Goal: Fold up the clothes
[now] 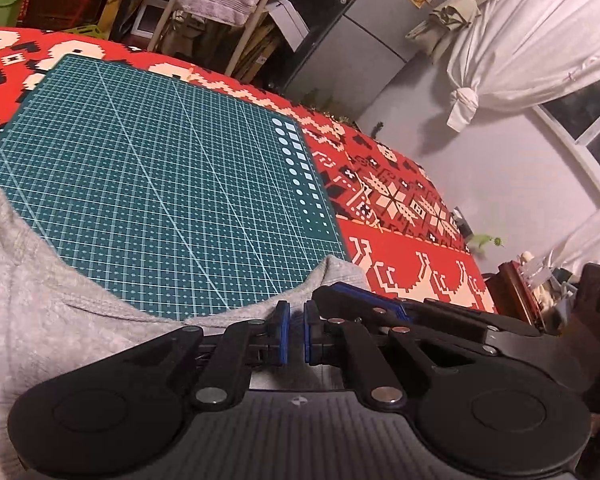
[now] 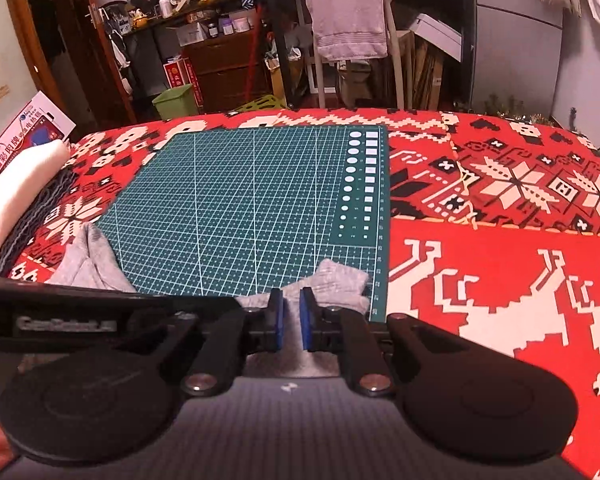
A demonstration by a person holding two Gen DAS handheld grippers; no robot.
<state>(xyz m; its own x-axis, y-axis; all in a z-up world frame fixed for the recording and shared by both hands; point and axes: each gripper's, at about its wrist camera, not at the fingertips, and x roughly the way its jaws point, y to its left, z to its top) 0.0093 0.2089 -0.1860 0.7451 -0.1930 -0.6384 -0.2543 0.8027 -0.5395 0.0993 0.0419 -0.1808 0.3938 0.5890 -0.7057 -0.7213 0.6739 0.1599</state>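
A light grey knit garment (image 1: 40,300) lies over the near edge of the green cutting mat (image 1: 160,180), its curved neckline facing the mat. In the left wrist view my left gripper (image 1: 296,332) has its blue pads nearly together, with grey cloth pinched between them near the garment's right corner. The right gripper's blue-edged finger (image 1: 364,304) shows just to its right. In the right wrist view my right gripper (image 2: 292,320) is shut on the grey garment (image 2: 336,284) at the mat's (image 2: 240,200) near right corner. Another part of the garment (image 2: 88,264) lies at the left.
A red patterned cloth (image 2: 500,280) covers the table. At its left edge lie folded white and grey textiles (image 2: 16,196) and a printed box (image 2: 24,132). Behind the table are a chair with a towel (image 2: 348,12), cluttered shelves and a green bin (image 2: 176,100).
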